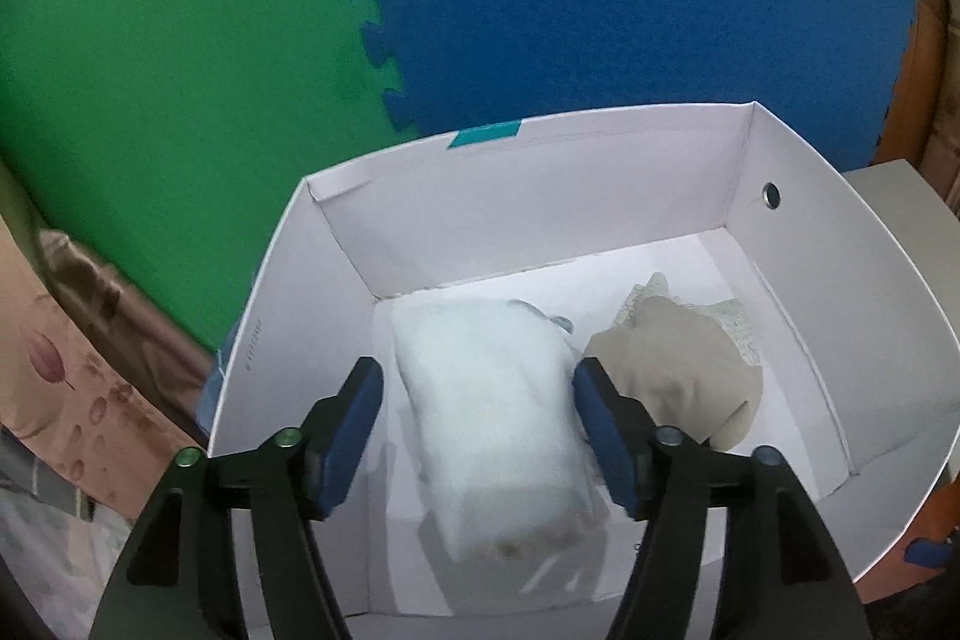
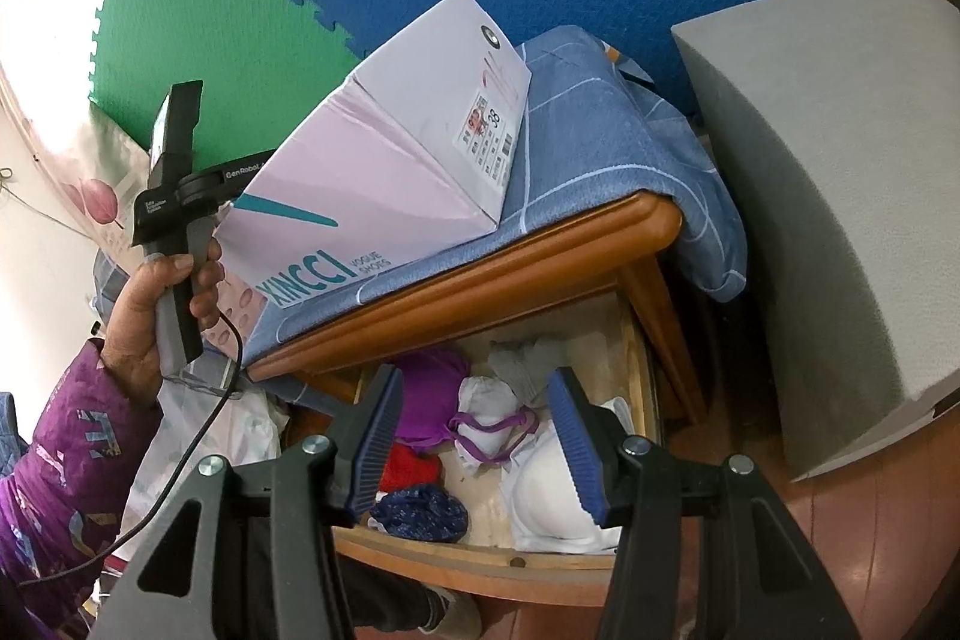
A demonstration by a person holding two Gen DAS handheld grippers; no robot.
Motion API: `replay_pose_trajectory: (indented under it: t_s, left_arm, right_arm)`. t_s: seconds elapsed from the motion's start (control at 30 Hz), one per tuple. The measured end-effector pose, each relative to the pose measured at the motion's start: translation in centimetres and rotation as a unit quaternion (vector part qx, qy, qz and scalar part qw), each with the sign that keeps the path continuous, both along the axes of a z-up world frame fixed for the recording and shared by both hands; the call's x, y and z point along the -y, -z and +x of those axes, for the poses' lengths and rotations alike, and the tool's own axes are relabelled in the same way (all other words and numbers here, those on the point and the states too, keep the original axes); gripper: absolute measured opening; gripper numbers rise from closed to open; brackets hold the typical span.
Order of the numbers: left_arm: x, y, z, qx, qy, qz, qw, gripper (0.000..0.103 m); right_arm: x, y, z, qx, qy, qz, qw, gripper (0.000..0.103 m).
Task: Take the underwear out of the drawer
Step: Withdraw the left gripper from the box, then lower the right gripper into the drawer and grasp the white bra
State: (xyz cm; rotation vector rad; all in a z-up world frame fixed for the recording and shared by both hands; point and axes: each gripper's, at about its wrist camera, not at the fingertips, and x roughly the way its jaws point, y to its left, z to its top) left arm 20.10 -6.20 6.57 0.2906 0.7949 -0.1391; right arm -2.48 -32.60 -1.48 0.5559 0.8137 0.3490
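Here the white box (image 1: 888,292) holds white underwear (image 1: 498,418) between the spread left tool (image 1: 477,385), beside a beige piece (image 1: 678,382)

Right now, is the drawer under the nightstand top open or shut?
Open. In the right wrist view the drawer is pulled out below the wooden top, with a white bra and purple garment visible inside.

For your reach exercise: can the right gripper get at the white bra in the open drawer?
Probably yes: the right gripper hangs open above the drawer, and nothing covers the white bra.
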Motion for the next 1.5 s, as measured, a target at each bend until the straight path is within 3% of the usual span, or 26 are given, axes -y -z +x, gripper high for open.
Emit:
replay_pose_trajectory:
  t_s: [0.13, 0.4, 0.7, 0.8, 0.9, 1.0, 1.13, 1.3, 1.5]
  left_arm:
    - [0.2, -0.3, -0.3, 0.014, -0.002, 0.011, 0.9998, 0.076]
    - [0.1, -1.7, -1.0, 0.04, -0.012, 0.015, 0.999, 0.085]
    - [-3.6, -5.4, -4.8, 0.052, 0.017, -0.082, 0.9952, 0.092]
    - [-5.8, -6.0, -7.8, 0.059, 0.021, -0.116, 0.9913, 0.097]
    - [-8.1, -5.7, -11.5, 0.07, 0.03, -0.138, 0.9875, 0.102]
    - [-10.2, -3.8, -15.0, 0.056, 0.04, -0.145, 0.987, 0.102]
    - [-12.0, 0.2, -18.0, 0.019, 0.034, -0.141, 0.9893, 0.102]
    - [-13.5, 4.3, -19.3, -0.03, 0.013, -0.172, 0.9845, 0.102]
    - [-13.7, 4.4, -19.0, -0.03, 0.024, -0.198, 0.9795, 0.102]
  right_arm:
    - [0.0, 0.0, 0.0, 0.0, 0.0, 0.0, 1.0, 0.053]
    - [-0.1, 0.2, 0.1, -0.001, -0.002, -0.003, 1.0, 0.053]
    - [-1.1, 0.5, 0.2, -0.006, -0.026, -0.016, 1.0, 0.053]
    - [-2.5, 0.9, 0.4, -0.017, -0.065, -0.025, 0.997, 0.053]
    - [-5.0, 1.0, 0.2, -0.021, -0.115, -0.067, 0.991, 0.053]
    - [-7.9, 1.6, 0.1, -0.034, -0.181, -0.107, 0.977, 0.053]
    - [-10.7, 3.6, 1.1, -0.085, -0.263, -0.17, 0.946, 0.053]
    - [-13.3, 6.3, 3.2, -0.131, -0.328, -0.286, 0.891, 0.055]
    - [-15.6, 9.5, 5.3, -0.146, -0.396, -0.387, 0.82, 0.064]
